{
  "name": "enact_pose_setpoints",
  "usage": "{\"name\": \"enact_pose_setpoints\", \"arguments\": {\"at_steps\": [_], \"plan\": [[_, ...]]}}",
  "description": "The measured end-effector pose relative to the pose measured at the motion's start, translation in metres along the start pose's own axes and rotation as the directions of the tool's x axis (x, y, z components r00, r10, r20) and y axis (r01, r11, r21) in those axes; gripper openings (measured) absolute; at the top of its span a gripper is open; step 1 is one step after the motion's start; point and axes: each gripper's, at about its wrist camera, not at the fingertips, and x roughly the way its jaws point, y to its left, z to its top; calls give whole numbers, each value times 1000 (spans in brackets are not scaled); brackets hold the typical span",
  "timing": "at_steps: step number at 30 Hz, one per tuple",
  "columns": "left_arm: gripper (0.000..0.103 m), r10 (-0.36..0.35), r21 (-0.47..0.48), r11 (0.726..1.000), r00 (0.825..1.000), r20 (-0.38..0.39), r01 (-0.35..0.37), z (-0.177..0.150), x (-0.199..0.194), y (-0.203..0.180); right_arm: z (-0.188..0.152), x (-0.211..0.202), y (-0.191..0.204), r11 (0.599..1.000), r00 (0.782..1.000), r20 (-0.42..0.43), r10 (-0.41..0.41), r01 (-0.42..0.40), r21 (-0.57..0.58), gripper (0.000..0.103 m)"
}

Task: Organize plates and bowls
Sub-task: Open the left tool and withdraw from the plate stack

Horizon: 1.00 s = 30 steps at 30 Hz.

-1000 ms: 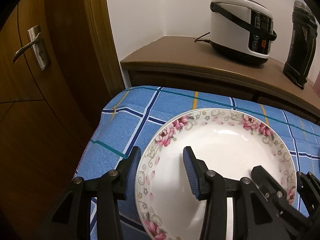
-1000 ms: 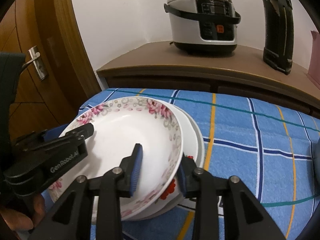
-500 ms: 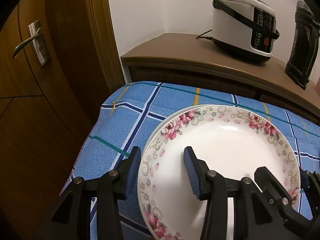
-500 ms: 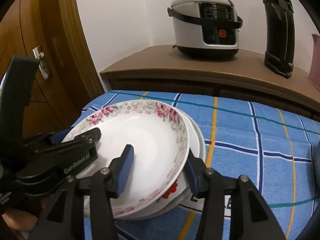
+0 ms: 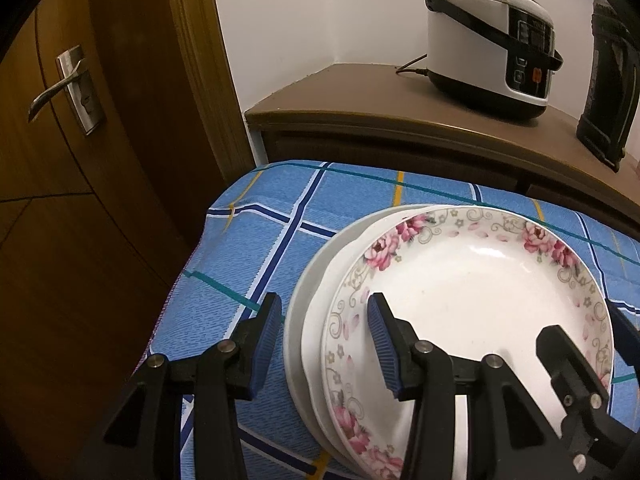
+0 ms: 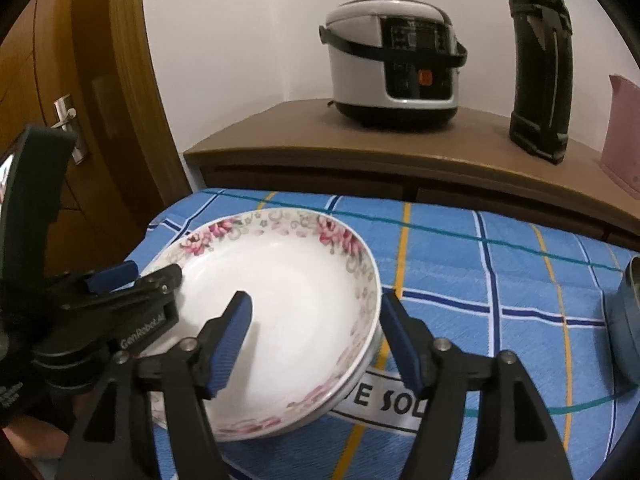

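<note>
Dim, warm indoor light — fisheye-bent edges, dark corners, slight blur.

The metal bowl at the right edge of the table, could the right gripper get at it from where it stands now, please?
Probably yes. The right gripper has just been opening, its jaws straddle the floral plate's rim without pressing, and only bare tablecloth lies between it and the metal bowl.

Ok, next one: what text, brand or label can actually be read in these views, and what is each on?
"GenRobot.AI": white lettering on the left gripper, right wrist view.
"E SOL": partial black letters on a white patch of the tablecloth, cut off by the floral plate.
Rice cooker panel: markings too small and blurred to read.
Nothing else legible.
</note>
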Motion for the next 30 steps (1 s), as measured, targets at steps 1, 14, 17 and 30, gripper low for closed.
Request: {"name": "enact_pose_setpoints", "arguments": {"at_steps": [1, 14, 17, 30], "plan": [[48, 1, 1, 1000, 1000, 2, -1, 0, -1, 0, 0, -1, 0, 1000, 1000, 4, 0, 0, -2, 67], [61, 5, -13, 1000, 999, 47, -4, -4, -34, -4, -1, -29, -23, 998, 1000, 15, 18, -19, 64, 69], [69, 11, -10, 1000, 997, 76, -10, -7, -48, -11, -4, -38, -30, 997, 1000, 17, 18, -19, 69, 69], [69, -78, 25, 997, 995, 70, 76, -30, -81, -55, -19, -86, -68, 992, 998, 45, -45, 40, 116, 71]]}}
